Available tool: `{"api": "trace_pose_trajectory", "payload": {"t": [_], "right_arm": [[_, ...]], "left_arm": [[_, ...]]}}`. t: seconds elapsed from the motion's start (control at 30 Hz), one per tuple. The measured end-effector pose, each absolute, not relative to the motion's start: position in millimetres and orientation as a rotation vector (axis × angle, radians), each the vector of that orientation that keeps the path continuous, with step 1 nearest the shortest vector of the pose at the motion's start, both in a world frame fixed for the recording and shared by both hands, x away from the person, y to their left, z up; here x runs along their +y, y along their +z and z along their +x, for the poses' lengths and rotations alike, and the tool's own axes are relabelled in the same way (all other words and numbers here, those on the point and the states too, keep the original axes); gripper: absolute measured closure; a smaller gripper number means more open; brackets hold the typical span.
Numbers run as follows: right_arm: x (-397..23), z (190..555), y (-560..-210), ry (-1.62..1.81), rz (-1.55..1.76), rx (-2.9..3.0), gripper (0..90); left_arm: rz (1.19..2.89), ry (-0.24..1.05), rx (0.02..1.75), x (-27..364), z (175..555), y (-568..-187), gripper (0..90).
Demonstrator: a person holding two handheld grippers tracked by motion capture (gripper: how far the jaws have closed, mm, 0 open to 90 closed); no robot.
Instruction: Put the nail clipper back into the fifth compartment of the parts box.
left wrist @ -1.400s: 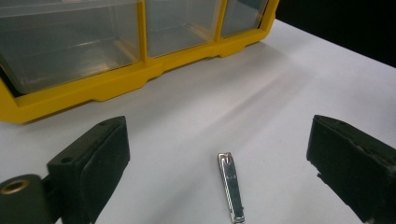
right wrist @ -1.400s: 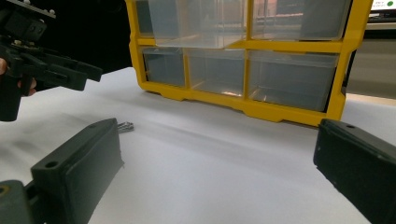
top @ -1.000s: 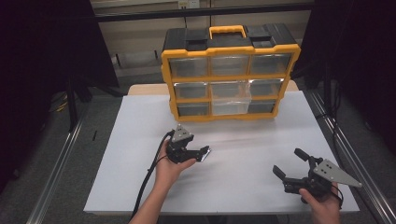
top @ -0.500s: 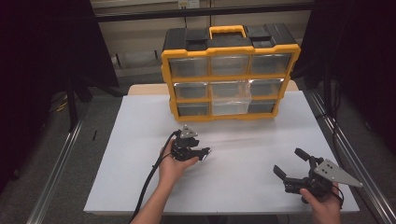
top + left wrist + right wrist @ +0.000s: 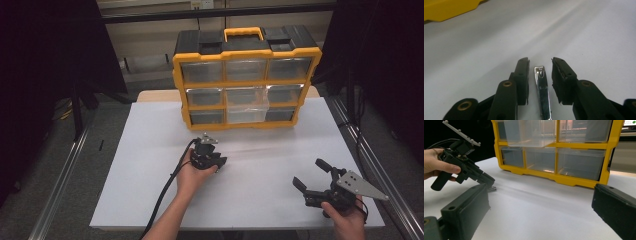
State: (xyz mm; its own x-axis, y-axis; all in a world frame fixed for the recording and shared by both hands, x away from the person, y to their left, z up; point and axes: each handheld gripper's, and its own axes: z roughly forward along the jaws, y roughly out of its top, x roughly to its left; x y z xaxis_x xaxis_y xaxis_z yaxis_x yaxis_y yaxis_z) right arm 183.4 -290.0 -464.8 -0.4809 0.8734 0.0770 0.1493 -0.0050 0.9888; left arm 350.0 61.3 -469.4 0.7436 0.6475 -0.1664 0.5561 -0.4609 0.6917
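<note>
centrally on the white table, the left gripper sits in the person's left hand, tilted down toward the surface, its cable trailing back to the near edge. in the left gripper view its jaws stand narrowly apart on either side of a metal nail clipper, which lies flat on the table lengthwise between them; small gaps show on both sides, so neither pad seems to touch it yet. in the right gripper view the clipper's end shows just under the left gripper's tip, resting on the table.

near the right end of the near edge, the right gripper is held in the right hand, grey three-cornered plate on top, jaws spread wide and holding nothing. its own view shows the two black jaws far apart with bare table between.

along the far edge stands a yellow and black drawer organizer, upright, with a yellow carry handle on top and three rows of clear drawers. one middle drawer is pulled partway out; its contents cannot be made out. the organizer is well apart from both grippers.
</note>
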Motion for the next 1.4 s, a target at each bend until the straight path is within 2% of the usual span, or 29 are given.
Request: {"api": "trace_pose_trajectory", "payload": {"t": [0.23, 0.4, 0.67, 1.03, 1.4], "right_arm": [[-290.8, 183.2, -464.8, 1.544, 1.068, 1.669, 0.6], [-290.6, 183.6, -465.0, 1.551, 1.067, 1.674, 0.5], [-291.6, 183.2, -465.2, 1.545, 1.071, 1.669, 0.6], [-291.9, 183.8, -465.2, 1.553, 1.072, 1.666, 0.6], [-292.0, 183.5, -465.0, 1.554, 1.07, 1.67, 0.5]], "left_arm": [[2.226, 0.149, 0.936, 54.4, 350.9, -473.7, 72.4], [2.234, 0.173, 0.956, 52.9, 349.5, -474.7, 79.1], [2.196, 0.149, 0.981, 59.0, 348.7, -467.2, 79.5], [2.014, 0.143, 0.988, 73.0, 343.6, -457.7, 80.6], [1.956, 0.137, 0.954, 82.7, 342.3, -451.6, 80.7]]}}
